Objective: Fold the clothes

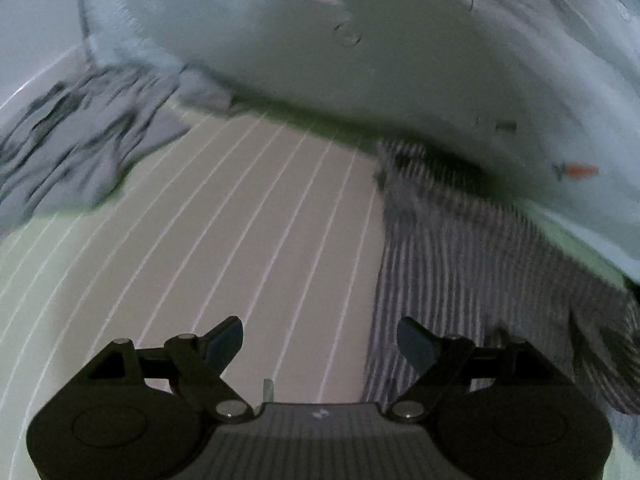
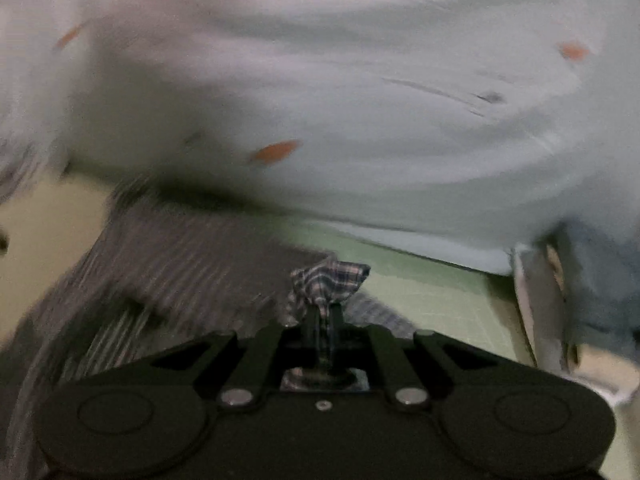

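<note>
The fingers [image 2: 320, 320] of the right gripper [image 2: 322, 312] were pressed together on a bunched corner of a plaid cloth [image 2: 330, 280], which looked like a shirt, though the picture was too blurry to be sure. The rest of that cloth [image 2: 192, 264] trailed off to the left of the gripper and lay on a pale green surface [image 2: 432, 292] marked with a thin grid. In the left wrist view, the fingers [image 1: 224, 344] of the left gripper [image 1: 320, 340] were wide apart and held nothing. They hung above a part of the surface [image 1: 240, 220] with long white lines on it. The striped-looking cloth [image 1: 460, 260] lay just to the right of that gripper, near one finger but not between the two. A crumpled grey garment [image 1: 80, 140] sat well apart, far off to the left. A pale blue-green wall [image 2: 360, 100] with small orange marks rose behind everything. At the right edge of the right wrist view was something pale and blue that I could not make out. The step in hand seemed to be carrying one corner of the cloth to make a fold. The next move would likely need the empty left gripper to reach over and pinch another edge of the cloth, so both sides could travel together and the fold would come out even.
</note>
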`<state>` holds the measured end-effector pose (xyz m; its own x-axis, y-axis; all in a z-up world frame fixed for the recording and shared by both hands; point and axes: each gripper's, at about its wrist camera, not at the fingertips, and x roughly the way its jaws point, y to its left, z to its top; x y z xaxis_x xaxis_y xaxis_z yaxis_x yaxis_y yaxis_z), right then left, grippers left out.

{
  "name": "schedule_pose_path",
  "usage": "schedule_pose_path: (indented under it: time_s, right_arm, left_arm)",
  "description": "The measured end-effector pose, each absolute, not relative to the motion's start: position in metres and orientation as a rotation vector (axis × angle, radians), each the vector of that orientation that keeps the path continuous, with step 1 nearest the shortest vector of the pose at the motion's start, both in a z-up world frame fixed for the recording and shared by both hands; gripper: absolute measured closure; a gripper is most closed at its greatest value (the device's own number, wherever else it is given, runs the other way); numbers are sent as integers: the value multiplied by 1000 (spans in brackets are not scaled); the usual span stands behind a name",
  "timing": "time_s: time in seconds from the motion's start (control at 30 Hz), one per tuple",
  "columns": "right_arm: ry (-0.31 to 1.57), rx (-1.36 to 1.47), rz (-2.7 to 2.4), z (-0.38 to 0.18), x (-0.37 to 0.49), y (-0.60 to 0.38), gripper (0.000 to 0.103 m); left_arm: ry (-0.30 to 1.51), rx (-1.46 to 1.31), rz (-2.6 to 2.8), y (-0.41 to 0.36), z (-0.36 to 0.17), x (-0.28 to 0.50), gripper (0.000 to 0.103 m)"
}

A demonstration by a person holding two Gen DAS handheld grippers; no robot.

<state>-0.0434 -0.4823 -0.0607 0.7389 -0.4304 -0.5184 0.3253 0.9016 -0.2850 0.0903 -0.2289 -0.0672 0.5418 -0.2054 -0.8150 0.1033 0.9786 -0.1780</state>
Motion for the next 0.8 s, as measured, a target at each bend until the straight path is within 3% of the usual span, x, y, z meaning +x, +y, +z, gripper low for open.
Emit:
schedule_pose_path:
  time_s: [0.27,0.43,0.5,0.63,0.7,0.77,0.8]
  right_arm:
    - [740,-200,-335,-104,-78,-386,98]
    - [793,-91,-362,-105,-97,-361,90]
    - [792,-68,-367,-99,-109,-355,77]
    - [811,-30,-461,-93,-132,-354,60]
    - [814,-3,-509,-91,-145,-359,29]
    - [815,11,-554,-92,-156,-366,6]
    - [819,29,-575,-95,-161,-373,0]
  left_arm:
    - [1007,-16,-219,-188,-70,15,18]
    - [1011,26,-278,-170,-69,-9,18]
    - [1015,14,-314,-167,-71,-17,18]
    - [1046,25,-380,-178,-77,-26,18]
    - [1046,26,-408,-187,-79,-30,18]
    - [1049,28,-434,-197,-82,-34,18]
    - [1050,35,-444,-203,-83,-37,18]
